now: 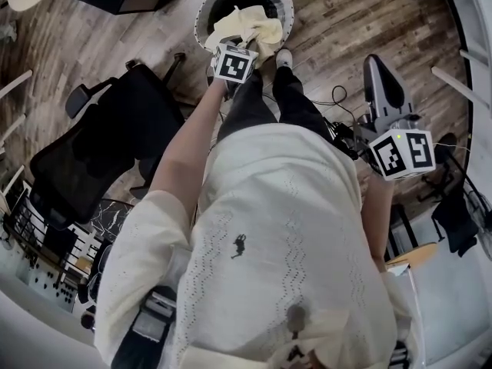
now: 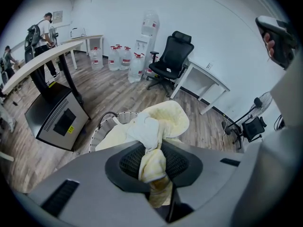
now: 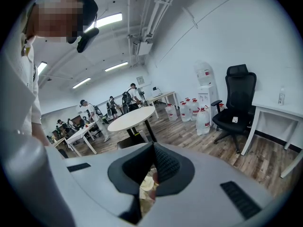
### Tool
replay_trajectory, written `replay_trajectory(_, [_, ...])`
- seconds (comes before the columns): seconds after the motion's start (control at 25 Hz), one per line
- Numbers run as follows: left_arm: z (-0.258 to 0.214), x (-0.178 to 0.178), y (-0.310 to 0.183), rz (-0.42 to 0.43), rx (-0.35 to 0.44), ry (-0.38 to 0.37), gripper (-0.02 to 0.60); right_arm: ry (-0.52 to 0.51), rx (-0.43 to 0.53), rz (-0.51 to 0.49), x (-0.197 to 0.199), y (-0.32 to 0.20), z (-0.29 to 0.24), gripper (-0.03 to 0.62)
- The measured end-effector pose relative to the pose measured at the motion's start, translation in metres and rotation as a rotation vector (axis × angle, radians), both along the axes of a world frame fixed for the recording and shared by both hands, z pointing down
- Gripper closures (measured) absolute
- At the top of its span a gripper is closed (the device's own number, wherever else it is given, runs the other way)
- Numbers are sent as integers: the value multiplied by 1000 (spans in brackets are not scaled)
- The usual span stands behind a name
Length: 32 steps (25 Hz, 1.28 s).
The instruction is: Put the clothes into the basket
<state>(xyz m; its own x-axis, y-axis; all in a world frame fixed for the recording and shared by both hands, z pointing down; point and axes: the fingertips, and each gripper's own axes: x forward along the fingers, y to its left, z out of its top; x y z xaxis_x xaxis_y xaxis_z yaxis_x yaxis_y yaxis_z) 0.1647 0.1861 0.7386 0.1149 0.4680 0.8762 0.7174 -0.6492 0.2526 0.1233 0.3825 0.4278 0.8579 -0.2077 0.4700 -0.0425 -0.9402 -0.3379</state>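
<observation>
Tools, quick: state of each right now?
Left tool: closed on the yellow cloth.
Right tool: closed, apparently empty.

This is an open-plan office. Wood-look plank flooring [image 2: 118, 93] runs under white desks [image 3: 279, 112], and black swivel office chairs [image 2: 173, 56] stand beside them. A round white meeting table [image 3: 130, 118] stands in the middle of the room. Against the wall a water dispenser [image 2: 149, 30] stands with a cluster of large spare water bottles [image 2: 118, 58] around it. Farther back, people [image 3: 90, 112] (some wearing backpacks) gather at rows of desks under long strip lights [image 3: 106, 20] and bare ceiling pipes [image 3: 156, 8].
</observation>
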Motion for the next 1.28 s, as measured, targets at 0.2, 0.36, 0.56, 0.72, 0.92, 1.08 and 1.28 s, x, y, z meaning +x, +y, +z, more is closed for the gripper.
replay_trajectory(0.2, [17,-6,-2,50,46,-2,488,-9,-1,7,-7,0,2,586])
replay_trajectory(0.36, [31,-11,-4,100,92,-22,488,-14,-1,12,-9,1,4,586])
replay_trajectory(0.56, [47,-11,-5,130,105,-46,488,-31,2,9,-8,3,16,586])
replay_trajectory(0.72, [55,-19,-12,162,149,-45,486,-42,-2,16,-16,4,16,586])
replay_trajectory(0.92, [69,-22,-19,157,178,-71,485,-51,-7,21,-16,6,21,586])
replay_trajectory(1.08, [78,-23,-28,114,182,-94,479,-59,-11,24,-17,7,24,586])
replay_trajectory(1.28, [81,-23,-31,100,192,-93,476,-63,-9,21,-20,6,27,586])
